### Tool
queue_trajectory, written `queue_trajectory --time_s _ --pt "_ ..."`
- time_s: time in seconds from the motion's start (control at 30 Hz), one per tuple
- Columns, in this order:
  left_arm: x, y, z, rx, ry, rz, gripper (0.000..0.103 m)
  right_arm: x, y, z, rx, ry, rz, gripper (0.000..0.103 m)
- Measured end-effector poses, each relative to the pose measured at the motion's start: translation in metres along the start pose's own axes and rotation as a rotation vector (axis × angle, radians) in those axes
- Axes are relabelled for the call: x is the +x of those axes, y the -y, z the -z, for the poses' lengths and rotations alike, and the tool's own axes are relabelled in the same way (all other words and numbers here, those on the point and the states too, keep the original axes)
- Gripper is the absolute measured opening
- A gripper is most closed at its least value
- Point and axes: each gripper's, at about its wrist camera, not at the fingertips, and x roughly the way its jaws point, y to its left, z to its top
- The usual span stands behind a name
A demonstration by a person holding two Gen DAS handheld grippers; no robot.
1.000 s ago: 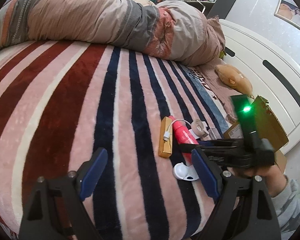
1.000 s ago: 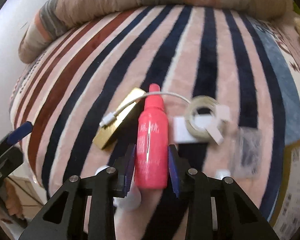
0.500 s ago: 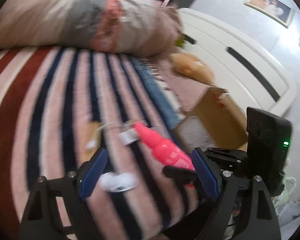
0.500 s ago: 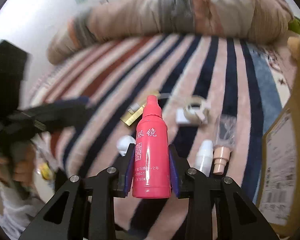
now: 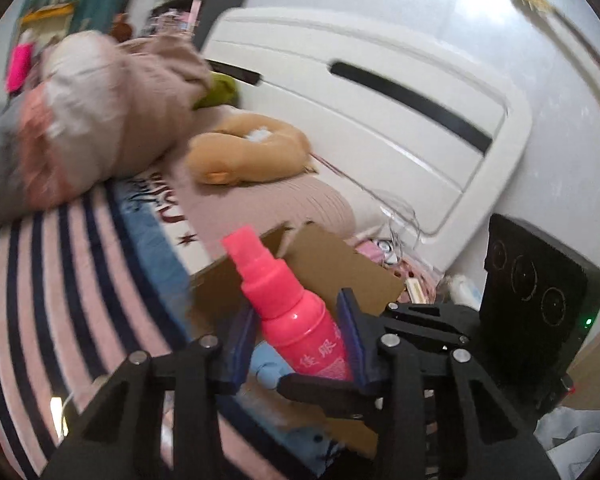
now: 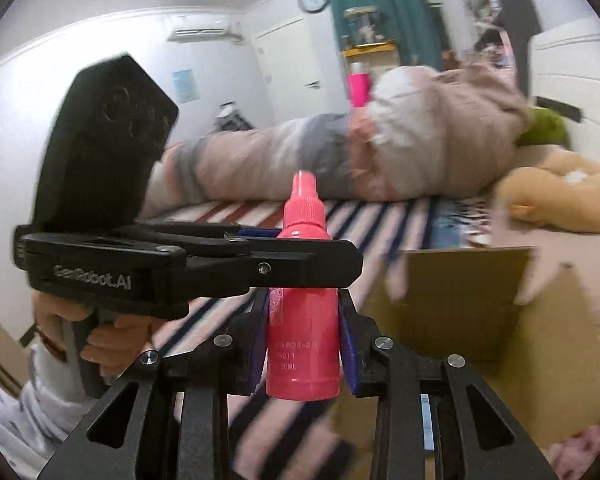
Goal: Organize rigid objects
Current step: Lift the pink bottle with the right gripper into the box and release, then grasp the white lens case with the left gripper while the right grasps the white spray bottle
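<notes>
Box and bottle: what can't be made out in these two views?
- Inside of the box: right wrist view, its near wall hides it; left wrist view, the gripper fingers and the bottle cover it.
- Small print on the bottle: blurred in both views.
- Whether the left gripper, its jaws closing around the bottle, presses on it yet: blurred in the left wrist view.

Pink plastic bottle [image 6: 302, 322], capped, printed label, upright in the air above the cardboard box [image 6: 456, 300]
</notes>
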Motion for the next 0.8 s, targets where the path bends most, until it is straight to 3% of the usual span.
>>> queue_trajectory --time_s 0.2,0.4,0.53,0.67,0.8 --pt "0.068 0.025 -0.014 0.032 -0.148 0.007 0.035 -0.007 0.066 0.018 0.095 -0.111 0.136 0.027" --pt "0.097 0.025 -0.010 0.029 -0.230 -0.011 0.038 -0.002 0.083 0.034 0.100 -0.195 0.214 0.027" --pt "0.088 0.022 -0.011 0.025 -0.200 -0.040 0.065 0.002 0.090 0.036 0.113 -0.218 0.282 0.029" --pt "0.052 0.010 -0.012 0.014 -0.118 -0.070 0.073 -0.002 0.083 0.031 0.120 -0.194 0.293 0.059" --pt "0.000 -0.014 -0.006 -0.013 -0.032 -0.150 0.077 -0.008 0.056 0.012 0.062 -0.128 0.260 0.060"
